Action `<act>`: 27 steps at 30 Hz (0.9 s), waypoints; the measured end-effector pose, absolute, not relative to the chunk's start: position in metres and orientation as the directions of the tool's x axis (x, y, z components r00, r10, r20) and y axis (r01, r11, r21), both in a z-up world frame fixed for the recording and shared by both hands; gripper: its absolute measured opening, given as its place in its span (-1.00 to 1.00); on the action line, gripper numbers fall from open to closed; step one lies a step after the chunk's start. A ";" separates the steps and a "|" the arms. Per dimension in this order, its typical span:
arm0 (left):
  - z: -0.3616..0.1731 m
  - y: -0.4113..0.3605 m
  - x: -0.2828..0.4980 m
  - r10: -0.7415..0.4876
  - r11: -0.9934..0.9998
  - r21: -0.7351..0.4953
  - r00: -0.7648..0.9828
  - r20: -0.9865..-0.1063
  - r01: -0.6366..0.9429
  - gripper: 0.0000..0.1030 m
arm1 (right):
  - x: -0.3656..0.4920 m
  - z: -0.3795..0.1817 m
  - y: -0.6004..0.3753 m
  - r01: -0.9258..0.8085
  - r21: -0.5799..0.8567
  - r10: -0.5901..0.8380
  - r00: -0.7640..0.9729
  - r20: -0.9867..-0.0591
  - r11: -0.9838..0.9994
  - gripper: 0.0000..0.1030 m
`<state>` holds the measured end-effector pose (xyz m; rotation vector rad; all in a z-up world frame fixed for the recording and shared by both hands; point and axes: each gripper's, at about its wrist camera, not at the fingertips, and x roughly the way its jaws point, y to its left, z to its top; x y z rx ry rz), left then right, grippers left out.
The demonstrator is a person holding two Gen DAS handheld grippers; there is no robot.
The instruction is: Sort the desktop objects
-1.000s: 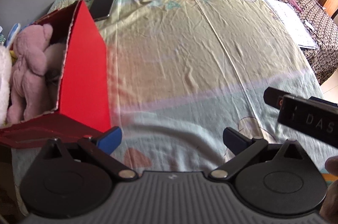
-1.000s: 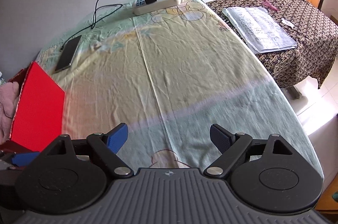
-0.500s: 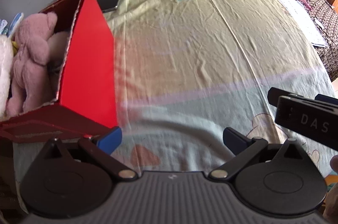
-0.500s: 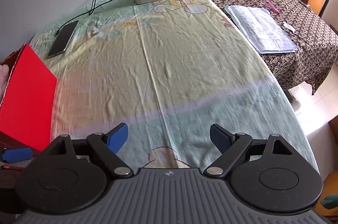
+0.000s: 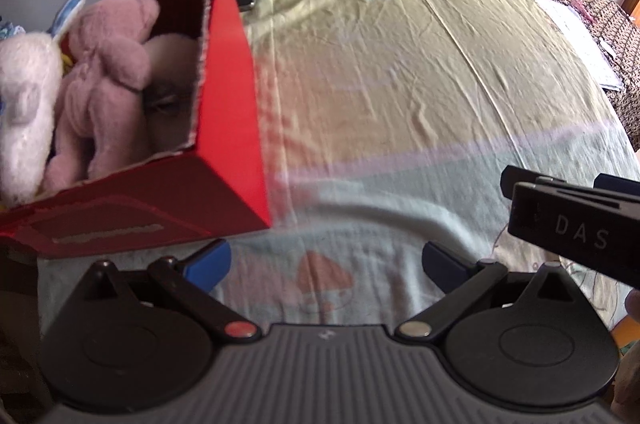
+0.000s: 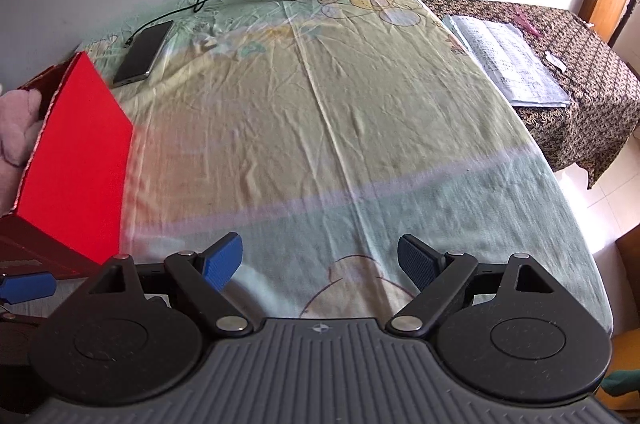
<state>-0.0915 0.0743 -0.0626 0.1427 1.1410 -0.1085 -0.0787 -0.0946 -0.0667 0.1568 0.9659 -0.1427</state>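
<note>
Both tongs, left gripper (image 5: 326,260) and right gripper (image 6: 320,262), gape empty; left of them, the red box (image 5: 224,128) half-hides a pink plush (image 5: 104,80), cut off.

Left gripper (image 5: 326,260): showing grey ribbed housing, two black round discs, black linkage arms, blue ribbed fingertips (image 5: 210,262), one red and one silver pivot screw. Right gripper (image 6: 320,260): matching build, bearing silver screws, white "DAS" lettering on its black side.
</note>
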 end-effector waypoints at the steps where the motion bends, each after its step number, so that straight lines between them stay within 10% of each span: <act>1: -0.062 0.079 -0.092 -0.014 0.986 0.057 0.413 -0.910 0.157 0.98 | -0.079 -0.066 -0.089 0.188 0.066 -0.052 0.564 -0.824 0.980 0.69; 27: -0.051 0.178 -0.105 -0.016 0.991 0.042 0.438 -0.899 0.123 0.98 | -0.083 -0.052 0.008 0.139 0.050 -0.042 0.588 -0.808 0.989 0.70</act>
